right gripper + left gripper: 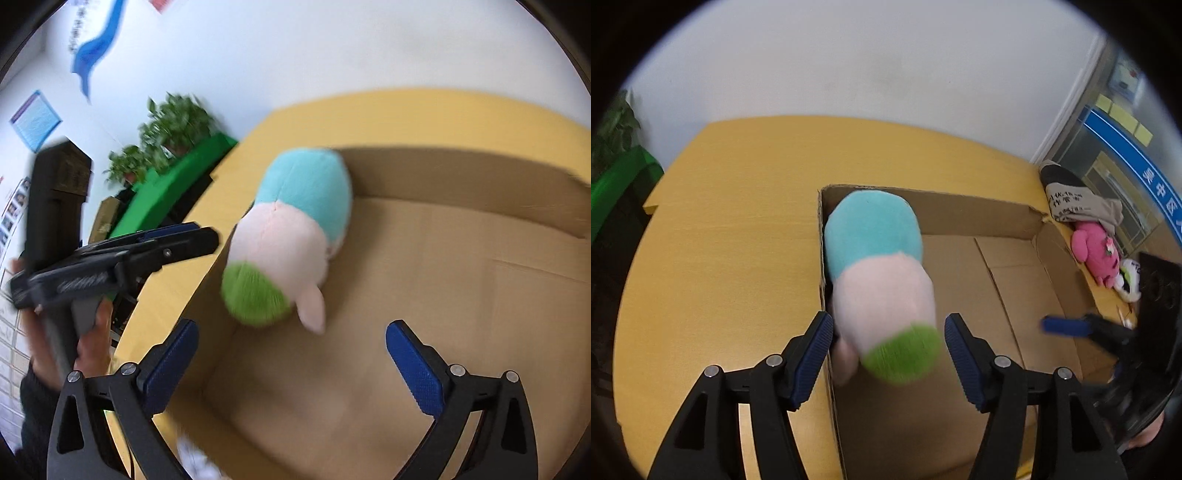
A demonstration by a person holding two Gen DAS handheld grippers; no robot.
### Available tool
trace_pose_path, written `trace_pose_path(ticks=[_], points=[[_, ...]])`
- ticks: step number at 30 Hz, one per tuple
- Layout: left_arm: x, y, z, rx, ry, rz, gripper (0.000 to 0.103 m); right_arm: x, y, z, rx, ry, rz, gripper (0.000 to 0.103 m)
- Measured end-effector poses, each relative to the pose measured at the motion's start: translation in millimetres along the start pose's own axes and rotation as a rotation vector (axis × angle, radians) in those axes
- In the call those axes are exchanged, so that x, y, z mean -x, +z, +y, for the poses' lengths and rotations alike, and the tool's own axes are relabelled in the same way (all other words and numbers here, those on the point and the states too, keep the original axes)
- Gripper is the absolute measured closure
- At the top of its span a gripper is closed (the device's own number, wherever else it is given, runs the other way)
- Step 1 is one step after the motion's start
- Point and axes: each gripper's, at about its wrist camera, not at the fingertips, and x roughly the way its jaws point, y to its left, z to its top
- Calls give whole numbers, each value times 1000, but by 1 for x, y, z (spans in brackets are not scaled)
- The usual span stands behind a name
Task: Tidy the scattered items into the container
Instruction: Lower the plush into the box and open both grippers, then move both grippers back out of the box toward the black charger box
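A plush toy (879, 273) banded in blue, pink and green lies in the open cardboard box (964, 212), against its left wall. My left gripper (889, 321) stands open around the toy's green end, and a small gap shows at each pad. The toy looks blurred. From the right wrist view the same toy (295, 236) lies ahead of my right gripper (293, 326), which is wide open above the box floor (443, 314) with nothing between its fingers. A hand (88, 343) holds the left gripper at that view's left edge.
The box sits on a yellow wooden table (720, 240). Beyond its right wall lie a pink plush (1095, 254), a grey printed cloth (1078, 203) and a white-and-green item (1128, 280). Potted plants (173, 122) and a green panel (177, 184) stand past the table's left side.
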Motion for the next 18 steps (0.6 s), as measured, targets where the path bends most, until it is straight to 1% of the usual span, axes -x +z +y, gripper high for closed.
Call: trace_pose_path(ticks=[1, 3, 4, 6, 8, 10, 11, 12, 14, 18], points=[[6, -10, -7, -24, 11, -2, 40, 26, -16, -8, 16, -11, -34, 0], [12, -35, -23, -68, -2, 19, 40, 63, -44, -28, 25, -56, -66, 0], [11, -46, -28, -79, -17, 39, 40, 82, -61, -44, 23, -82, -74, 0], [4, -67, -38, -95, -35, 100, 40, 101, -87, -72, 11, -119, -53, 0], [-7, -82, -44, -101, -15, 149, 40, 101, -103, -99, -44, -183, 3, 0], [-18, -94, -42, -67, -8, 205, 41, 101, -118, -123, -113, -232, 47, 0], [-19, -97, -41, -57, 6, 204, 41, 101, -121, -128, -125, -253, 50, 0], [-16, -99, -40, -51, 7, 191, 43, 104, -125, -131, -125, -272, 48, 3], [-11, -102, -37, -33, -16, 199, 42, 111, -133, -133, -100, -272, 24, 4], [-5, -109, -38, -24, -13, 194, 42, 110, -137, -125, -53, -330, 28, 4]])
